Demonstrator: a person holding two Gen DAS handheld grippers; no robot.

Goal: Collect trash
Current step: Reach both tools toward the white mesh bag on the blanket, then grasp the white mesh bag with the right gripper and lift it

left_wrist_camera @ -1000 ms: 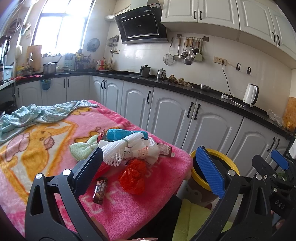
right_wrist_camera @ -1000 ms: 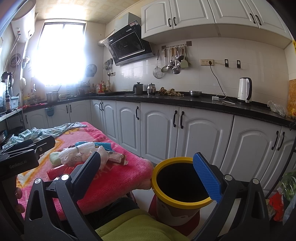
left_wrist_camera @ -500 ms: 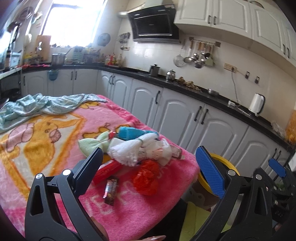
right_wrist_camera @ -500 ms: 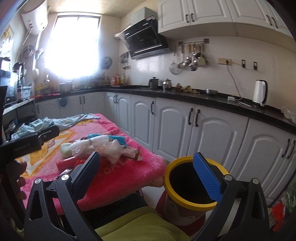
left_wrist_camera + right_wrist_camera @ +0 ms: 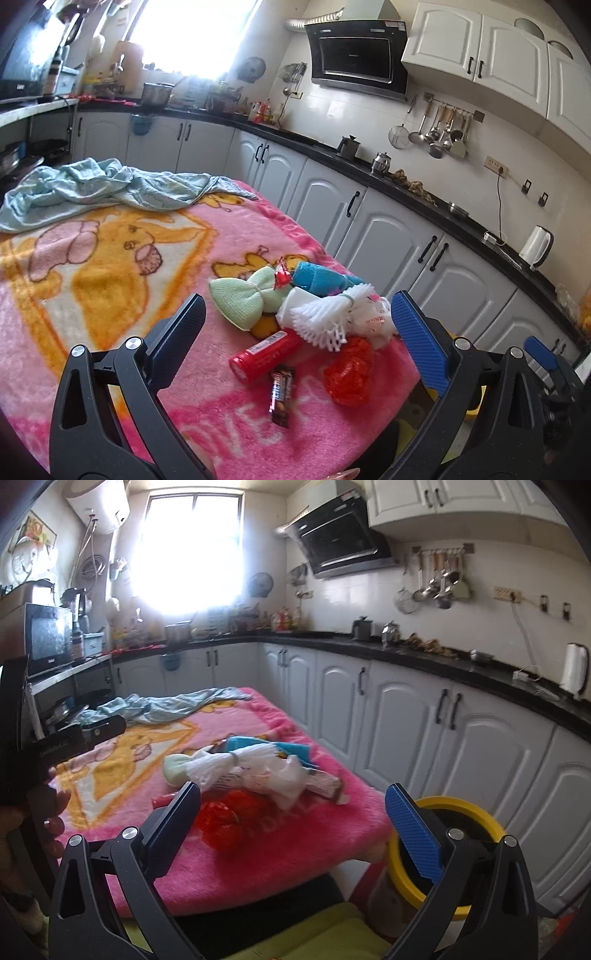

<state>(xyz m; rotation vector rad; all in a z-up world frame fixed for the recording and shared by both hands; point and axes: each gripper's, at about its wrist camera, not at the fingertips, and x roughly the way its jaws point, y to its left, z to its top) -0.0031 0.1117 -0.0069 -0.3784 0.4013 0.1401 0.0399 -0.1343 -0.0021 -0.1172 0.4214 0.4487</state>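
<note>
Both the left tongs and the right tongs gape wide, holding nothing. A crumpled red plastic wrapper lies between the left tongs' fingers; a yellow-rimmed round bin stands behind the right tongs' blue finger.

Left tool fingers spread wide, right tool likewise, both empty

Trash pile on blanket; bin right, beside table edge.

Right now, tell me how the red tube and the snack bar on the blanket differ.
The red tube is a bright red cylinder; the snack bar is a flat, dark brown wrapper. The tube is thicker and lies slantwise; the bar is slimmer and points nearly straight at the left camera. Both lie loose on the pink blanket, close together.
</note>
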